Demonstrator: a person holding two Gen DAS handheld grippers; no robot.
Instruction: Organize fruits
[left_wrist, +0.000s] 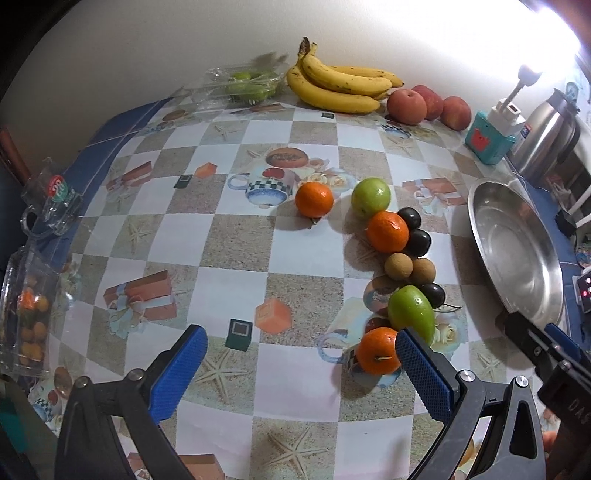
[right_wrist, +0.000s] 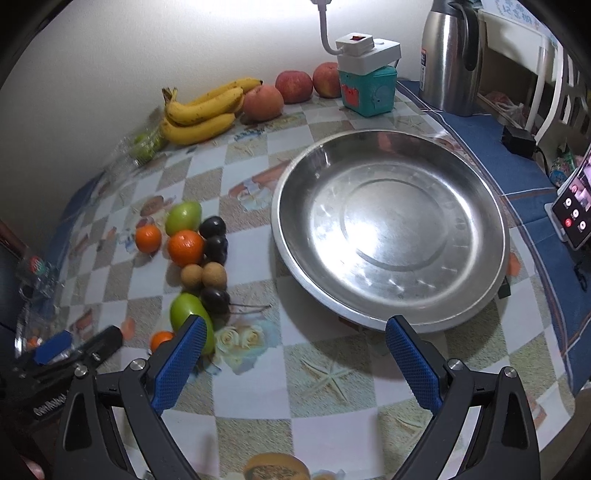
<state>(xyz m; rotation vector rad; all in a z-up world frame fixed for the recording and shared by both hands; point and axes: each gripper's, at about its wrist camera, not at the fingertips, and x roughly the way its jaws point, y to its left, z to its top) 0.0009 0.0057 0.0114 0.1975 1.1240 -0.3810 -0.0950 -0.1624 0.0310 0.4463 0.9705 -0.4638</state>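
Steel dish (right_wrist: 391, 236) on the right, empty. Small-fruit cluster sits left of it: tangerines, green fruits, dark plums, longans. Left gripper (left_wrist: 301, 363) and right gripper (right_wrist: 295, 354) both spread wide, holding nothing. Looks like the first pick: near tangerine (left_wrist: 377, 350) touches the left gripper's right finger (left_wrist: 421, 373). Next: shift right to straddle it, then close.

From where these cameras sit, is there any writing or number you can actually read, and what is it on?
"DAS": partial raised letters on the right gripper body, rest cut off.
Red-and-green sticker on the glass mug: too blurred to read.
Label on the steel flask: too small.
Phone screen: icons only, no legible words.
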